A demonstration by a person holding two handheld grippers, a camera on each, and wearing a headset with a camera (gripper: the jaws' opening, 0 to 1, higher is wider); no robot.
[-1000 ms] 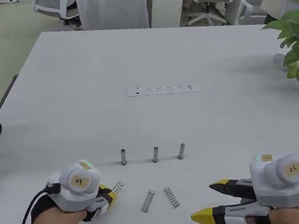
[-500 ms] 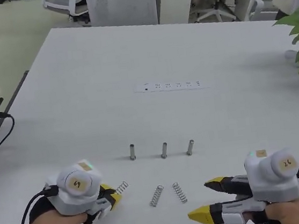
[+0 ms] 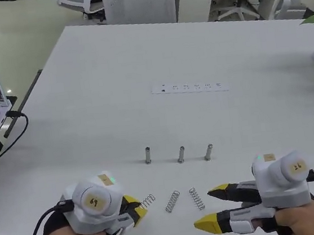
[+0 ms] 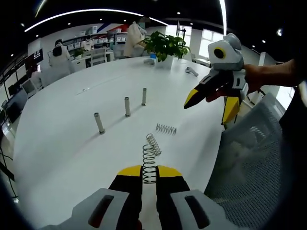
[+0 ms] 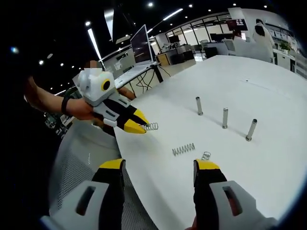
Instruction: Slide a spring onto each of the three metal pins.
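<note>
Spanning an open office, the white table (image 3: 87, 103) carries three upright pins (image 3: 181, 154) with two loose springs (image 3: 173, 201) nearer. At near left, the left hand-held gripper (image 3: 136, 206) pinches a third spring (image 3: 148, 200); the right hand-held gripper (image 3: 206, 207) hovers near right, jaws apart.

Bright even overhead light, soft shadows, sharp focus, fisheye-warped edges

Three pins (image 3: 181, 154) stand in a row on the worktop (image 3: 140, 68), power strip (image 3: 190, 87) behind. Before them lie two springs (image 3: 173, 201), a third spring (image 3: 148, 200) leftward in the left tool (image 3: 137, 206).
</note>
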